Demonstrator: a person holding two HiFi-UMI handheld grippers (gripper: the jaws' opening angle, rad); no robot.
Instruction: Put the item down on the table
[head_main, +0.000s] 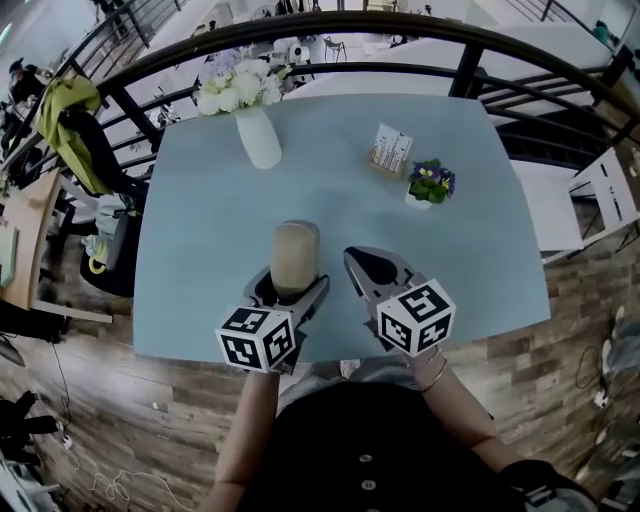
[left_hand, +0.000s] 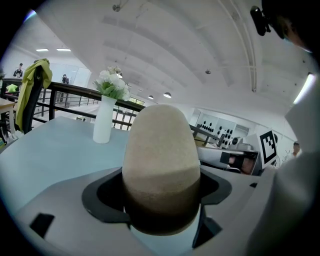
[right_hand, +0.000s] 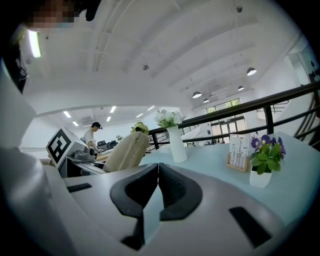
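Grip first: left gripper (head_main: 289, 287) clamped on the lower, darker end of the beige rounded item (head_main: 296, 255), held over the near part of the table (head_main: 190, 250), seemingly clear of the surface. Right gripper (head_main: 362, 264) just beside, pinched together on nothing. Long axis along the jaws, domed tip away from the person and tilted upward, toward the white vase (head_main: 258, 136). Probably the lowering step. Next: bring down onto bare tabletop, settle, then release. Farther off, card holder (head_main: 390, 151) and small flower pot (head_main: 430, 186), well apart.

Pale blue table (head_main: 200, 300), white vase (head_main: 259, 137), card holder (head_main: 390, 151), potted plant (head_main: 430, 184)
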